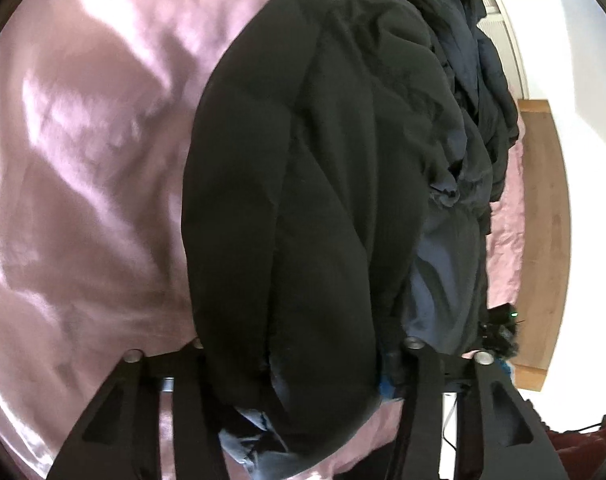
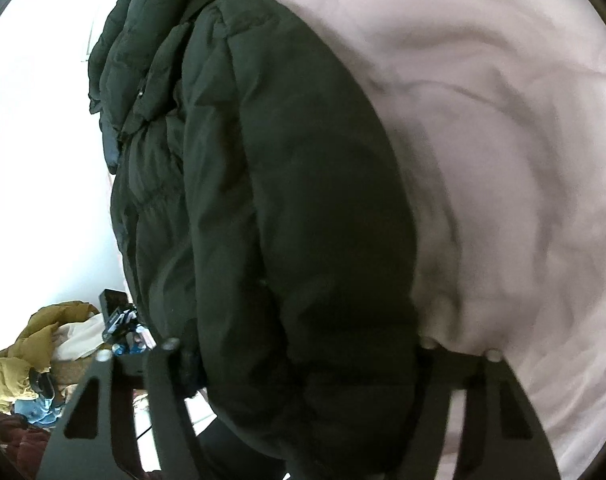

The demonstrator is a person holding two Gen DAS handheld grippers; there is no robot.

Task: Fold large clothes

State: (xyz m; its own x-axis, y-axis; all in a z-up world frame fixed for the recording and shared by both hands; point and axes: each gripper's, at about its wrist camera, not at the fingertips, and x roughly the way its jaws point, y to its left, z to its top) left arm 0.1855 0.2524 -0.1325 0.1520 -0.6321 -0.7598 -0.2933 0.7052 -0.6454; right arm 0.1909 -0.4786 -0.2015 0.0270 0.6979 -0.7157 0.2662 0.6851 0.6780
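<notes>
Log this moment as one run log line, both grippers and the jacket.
left gripper: shut on black puffer jacket | right gripper: shut on the jacket's edge | jacket: bunched on pink bedsheet | fold: unfinished

You see a black quilted puffer jacket [image 1: 303, 200] with a navy blue lining [image 1: 439, 276], lying on a plain pale pink bedsheet [image 1: 83, 160]. Beside it, a mustard-yellow crumpled garment [image 2: 31, 344] shows.
</notes>
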